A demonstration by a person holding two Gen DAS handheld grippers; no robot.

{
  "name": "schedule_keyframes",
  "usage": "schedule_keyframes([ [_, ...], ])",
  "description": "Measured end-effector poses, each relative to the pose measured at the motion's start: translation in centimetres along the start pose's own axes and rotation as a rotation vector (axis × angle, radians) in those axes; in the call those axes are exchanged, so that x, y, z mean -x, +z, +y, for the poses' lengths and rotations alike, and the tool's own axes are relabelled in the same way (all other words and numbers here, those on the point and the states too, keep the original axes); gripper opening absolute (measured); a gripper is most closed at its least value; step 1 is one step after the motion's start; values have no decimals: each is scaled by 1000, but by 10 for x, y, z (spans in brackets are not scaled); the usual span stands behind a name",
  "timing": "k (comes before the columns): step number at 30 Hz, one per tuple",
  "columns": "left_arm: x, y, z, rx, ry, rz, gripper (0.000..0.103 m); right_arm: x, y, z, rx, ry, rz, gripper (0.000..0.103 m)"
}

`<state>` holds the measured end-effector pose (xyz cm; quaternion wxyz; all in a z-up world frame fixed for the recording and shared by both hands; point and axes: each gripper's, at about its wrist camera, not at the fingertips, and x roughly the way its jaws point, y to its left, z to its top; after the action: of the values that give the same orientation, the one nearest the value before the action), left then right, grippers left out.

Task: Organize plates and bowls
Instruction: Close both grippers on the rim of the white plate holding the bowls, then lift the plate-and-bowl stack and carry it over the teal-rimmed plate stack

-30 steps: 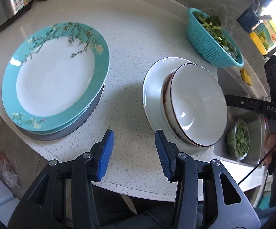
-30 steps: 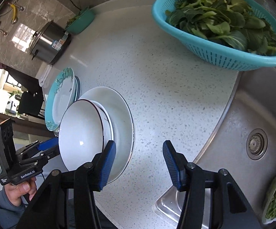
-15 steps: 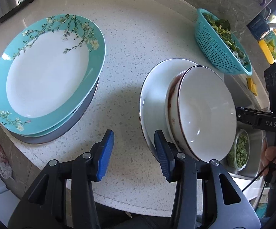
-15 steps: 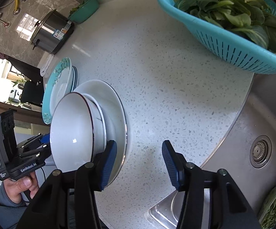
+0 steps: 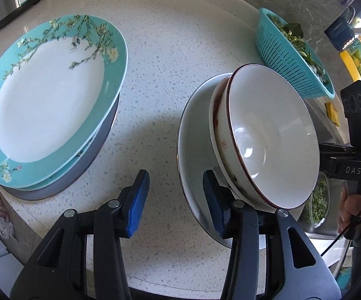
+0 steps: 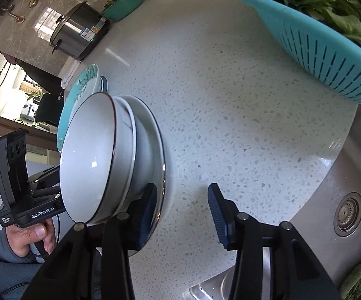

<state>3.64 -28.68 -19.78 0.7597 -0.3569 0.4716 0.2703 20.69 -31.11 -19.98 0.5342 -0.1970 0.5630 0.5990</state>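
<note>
- Plates and bowls, on a speckled white counter (image 5: 180, 57), in two groups well apart.
- Teal flowered plate (image 5: 48, 95): top of a stack of at least three; a second teal rim and a grey plate (image 5: 98, 147) show beneath it. Far left of the counter in the left wrist view.
- White plate (image 5: 192, 145): one, lying near the counter's front edge, beside the sink (image 6: 335, 200). It carries the bowls.
- Bowls: two, nested; the upper bowl (image 5: 270, 135) has a dark red rim and sits inside a lower bowl (image 5: 217, 135) with a small red mark on its side.
- Teal colander (image 6: 317, 42): one, full of green leaves, at the back of the counter by the sink.
- Steel pot (image 6: 78, 32): one, far corner, with a green bowl (image 6: 123, 5) of greens behind it.
- Left gripper (image 5: 175, 197): one, low over the counter's front edge, blue pads spread apart and holding nothing; its right pad (image 5: 215, 200) lies close against the white plate's near rim, and contact cannot be told.
- Right gripper (image 6: 180, 210): one, at the opposite side of the same plate, pads likewise spread and holding nothing; its left pad (image 6: 145, 215) is at the plate's rim.
</note>
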Motion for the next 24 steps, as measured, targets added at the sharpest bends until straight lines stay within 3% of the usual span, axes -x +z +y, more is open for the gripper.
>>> schedule_keyframes([
  [5,-13,4,-4,-2,-7,35,40,-7,1,3,15,5,-3,42],
  [10,-17,6,-13,-42,-32,23,16,-13,-1,13,48,3,5,30],
  [15,-21,11,-19,-47,-34,19,16,-17,-1,14,7,3,-6,23],
  [24,-16,8,-19,-64,-32,15,15,-13,-7,15,-31,-16,-43,23],
])
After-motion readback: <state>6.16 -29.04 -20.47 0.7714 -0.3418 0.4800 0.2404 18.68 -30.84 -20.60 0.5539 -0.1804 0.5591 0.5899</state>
